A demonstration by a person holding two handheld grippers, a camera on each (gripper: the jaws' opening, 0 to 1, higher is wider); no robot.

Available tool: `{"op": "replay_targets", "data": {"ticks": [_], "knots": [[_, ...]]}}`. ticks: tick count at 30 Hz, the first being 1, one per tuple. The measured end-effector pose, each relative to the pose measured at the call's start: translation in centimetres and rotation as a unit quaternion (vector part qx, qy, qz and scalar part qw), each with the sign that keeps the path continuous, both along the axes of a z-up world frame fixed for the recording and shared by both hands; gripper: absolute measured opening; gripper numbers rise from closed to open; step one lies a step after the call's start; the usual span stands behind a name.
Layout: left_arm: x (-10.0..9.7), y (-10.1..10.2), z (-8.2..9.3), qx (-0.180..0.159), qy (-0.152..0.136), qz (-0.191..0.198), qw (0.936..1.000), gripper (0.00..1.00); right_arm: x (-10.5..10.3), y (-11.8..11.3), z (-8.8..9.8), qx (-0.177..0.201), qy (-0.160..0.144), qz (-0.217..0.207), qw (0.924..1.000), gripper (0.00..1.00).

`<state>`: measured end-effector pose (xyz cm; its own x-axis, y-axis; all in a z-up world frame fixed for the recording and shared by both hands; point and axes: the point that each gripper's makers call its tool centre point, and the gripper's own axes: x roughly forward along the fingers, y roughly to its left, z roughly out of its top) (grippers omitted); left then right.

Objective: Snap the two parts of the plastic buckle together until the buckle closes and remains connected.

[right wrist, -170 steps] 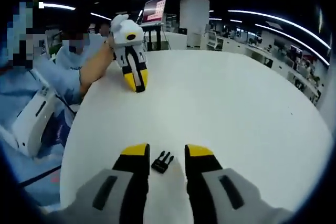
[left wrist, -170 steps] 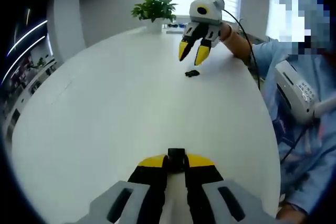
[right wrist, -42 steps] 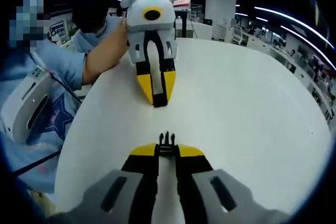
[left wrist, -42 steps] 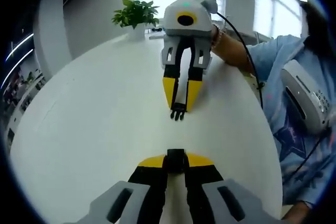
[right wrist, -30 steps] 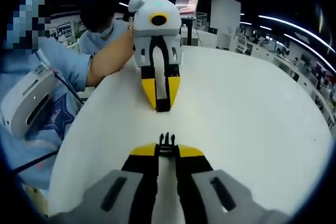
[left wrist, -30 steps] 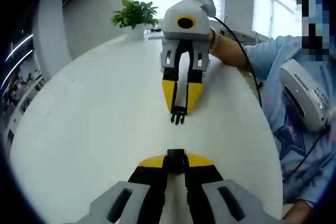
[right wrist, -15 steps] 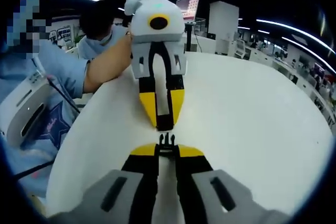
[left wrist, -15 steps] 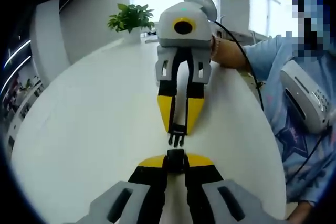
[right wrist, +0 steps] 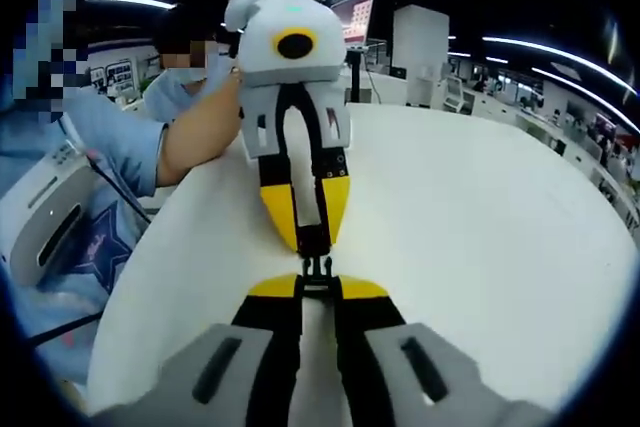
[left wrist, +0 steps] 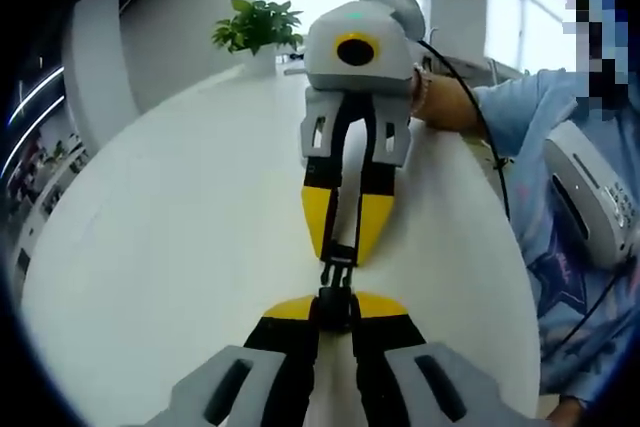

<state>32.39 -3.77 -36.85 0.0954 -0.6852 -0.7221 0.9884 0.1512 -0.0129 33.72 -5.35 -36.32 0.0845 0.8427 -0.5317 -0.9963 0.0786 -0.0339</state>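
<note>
Pronged black buckle half [right wrist: 318, 269] meets its socket [left wrist: 336, 304] — each hand-held gripper clamped on one.

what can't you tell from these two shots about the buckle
- Left gripper view: the socket half sits mostly between the left tongs, so its mouth is hidden.
- Right gripper view: the pronged half meets the left tongs; its tips are too small to tell if latched.
- Both views: whether the halves have clicked.

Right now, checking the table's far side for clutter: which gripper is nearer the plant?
Right. The right gripper sits between the left gripper and the plant, which stands far beyond both on the table.
</note>
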Motion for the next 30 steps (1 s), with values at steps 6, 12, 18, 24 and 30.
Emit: {"op": "replay_targets", "data": {"ticks": [6, 12, 18, 24, 30], "knots": [[-0.2, -0.2, -0.2, 0.001, 0.002, -0.002, 1.0000, 0.12, 0.2, 0.2, 0.0, 0.009, 0.005, -0.002, 0.9999, 0.12], [-0.2, -0.3, -0.3, -0.003, 0.005, -0.005, 1.0000, 0.12, -0.1, 0.1, -0.1, 0.001, -0.004, 0.004, 1.0000, 0.12], [-0.2, -0.4, -0.3, -0.005, 0.006, -0.006, 1.0000, 0.12, -0.4, 0.1, -0.1, -0.005, -0.009, 0.010, 0.9999, 0.12], [-0.6, -0.7, -0.3, -0.017, 0.007, -0.025, 0.9995, 0.12, -0.7, 0.0, -0.1, -0.007, -0.009, 0.037, 0.9993, 0.12], [-1.1, -1.1, -0.3, -0.025, 0.010, -0.043, 0.9987, 0.12, -1.5, -0.2, -0.3, -0.014, -0.007, 0.086, 0.9962, 0.12]]}}
